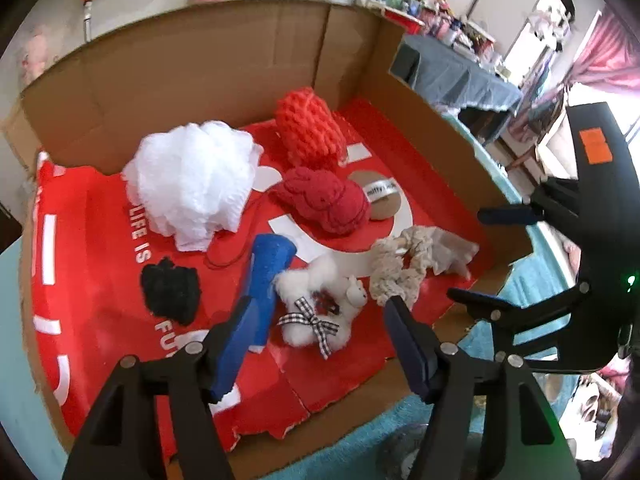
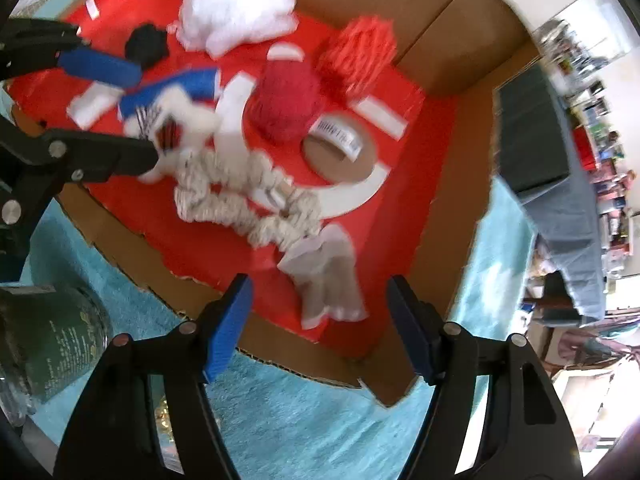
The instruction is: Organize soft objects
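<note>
A cardboard box (image 1: 200, 80) lined in red holds the soft things. At the back lie a white mesh puff (image 1: 192, 184), an orange-red knit (image 1: 310, 132) and a dark red knit (image 1: 324, 204). Nearer are a black fuzzy piece (image 1: 172, 292), a blue roll (image 1: 268, 272), a white plush with a checked bow (image 1: 312, 320), a beige braided scrunchie (image 1: 400, 264) and a sheer grey cloth (image 2: 328, 280). My left gripper (image 1: 320, 320) stands open over the plush, pads clear of it. My right gripper (image 2: 320, 316) is open above the grey cloth, holding nothing.
The box sits on a teal fluffy rug (image 2: 300, 420). A green glass jar (image 2: 48, 344) stands on the rug at the left of the right wrist view. A blue-covered table (image 1: 460, 76) with clutter is behind the box. The box's near wall is low and torn.
</note>
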Demonstrator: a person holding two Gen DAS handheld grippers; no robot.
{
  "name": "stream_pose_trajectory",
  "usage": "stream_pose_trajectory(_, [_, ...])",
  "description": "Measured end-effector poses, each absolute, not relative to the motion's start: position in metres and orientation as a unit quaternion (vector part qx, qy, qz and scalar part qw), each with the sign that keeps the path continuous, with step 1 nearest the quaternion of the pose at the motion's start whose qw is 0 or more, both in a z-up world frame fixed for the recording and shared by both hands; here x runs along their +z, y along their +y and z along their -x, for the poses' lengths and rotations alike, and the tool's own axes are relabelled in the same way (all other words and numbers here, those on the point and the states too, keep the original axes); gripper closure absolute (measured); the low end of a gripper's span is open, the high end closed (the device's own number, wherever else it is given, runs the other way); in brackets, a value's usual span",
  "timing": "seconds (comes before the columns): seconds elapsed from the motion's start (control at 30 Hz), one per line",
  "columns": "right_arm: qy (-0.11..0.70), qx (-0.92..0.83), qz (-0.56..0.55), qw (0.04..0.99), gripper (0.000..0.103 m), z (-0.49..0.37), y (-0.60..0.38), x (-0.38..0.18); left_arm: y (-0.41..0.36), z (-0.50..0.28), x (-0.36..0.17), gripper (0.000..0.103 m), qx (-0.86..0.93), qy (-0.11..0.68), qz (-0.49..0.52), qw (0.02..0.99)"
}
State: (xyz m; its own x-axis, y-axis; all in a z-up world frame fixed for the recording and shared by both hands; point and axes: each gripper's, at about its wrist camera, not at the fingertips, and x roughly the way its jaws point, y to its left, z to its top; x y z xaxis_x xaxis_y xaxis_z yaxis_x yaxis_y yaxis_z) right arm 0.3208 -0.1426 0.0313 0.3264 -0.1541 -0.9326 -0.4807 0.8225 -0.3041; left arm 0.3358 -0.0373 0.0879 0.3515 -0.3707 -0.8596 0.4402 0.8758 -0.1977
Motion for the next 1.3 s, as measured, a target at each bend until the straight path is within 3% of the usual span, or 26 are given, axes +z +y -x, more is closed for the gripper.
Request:
stream_pose_trajectory(0.13, [0.559, 0.097, 0.259, 0.782, 0.035, -0.317, -0.142, 0.047, -0.027, -0.328, 0.099, 0.016, -0.221, 0.499, -0.019, 0.838])
stream_pose_trajectory(0.33, [0.562, 0.082, 0.167, 0.806, 0.03, -0.319, -0.141, 0.06, -0.012, -0.314, 0.107, 0.005, -0.173, 0.485, 0.005, 0.857])
stream_pose_trajectory(0.67, [0.57, 0.087, 0.025, 0.817, 0.028, -0.323, -0.152, 0.047, 0.003, -0.299, 0.096, 0.0, -0.118, 0.487, 0.026, 0.865])
stream_pose_trajectory(1.3, [0.573, 0.083, 0.013, 0.815, 0.027, -0.329, -0.145, 0.02, 0.007, -0.298, 0.077, 0.0, -0.085, 0.505, 0.013, 0.859])
